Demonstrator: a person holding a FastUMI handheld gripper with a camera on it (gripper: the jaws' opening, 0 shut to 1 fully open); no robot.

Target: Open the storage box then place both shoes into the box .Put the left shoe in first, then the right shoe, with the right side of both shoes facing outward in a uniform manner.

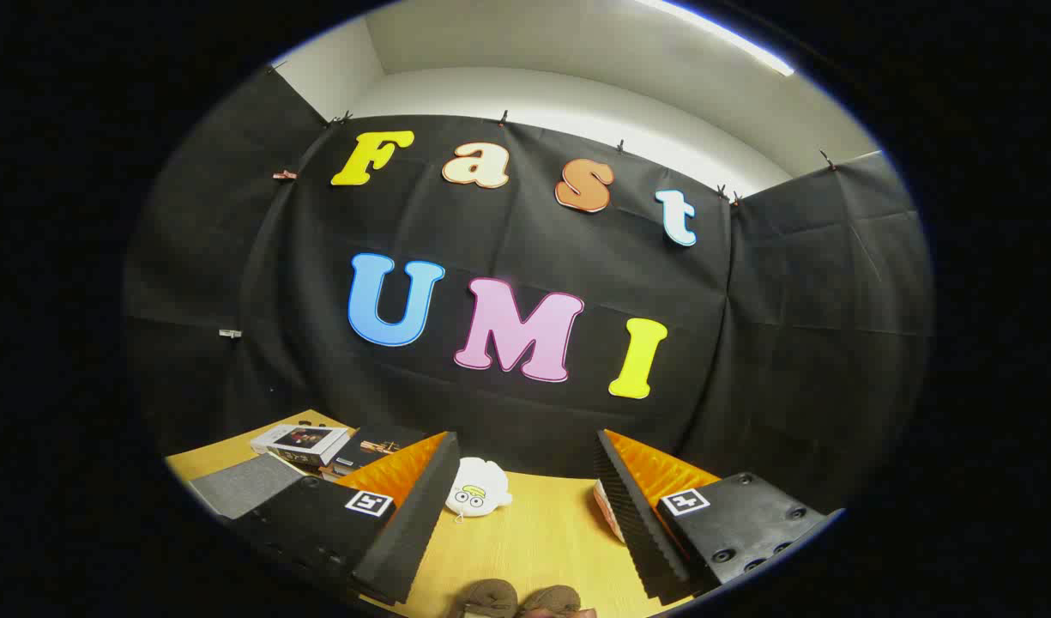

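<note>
My gripper [525,515] is held above the wooden table [542,541], its two fingers [409,515] spread wide apart with nothing between them. Two brown shoes [521,598] lie side by side on the table low between the fingers, only their tips showing. I cannot pick out a storage box for sure.
A white round plush toy with a face [475,498] lies on the table just ahead of the left finger. Several books or flat boxes [315,446] and a grey pad [242,485] sit at the far left of the table. The black booth wall stands close behind.
</note>
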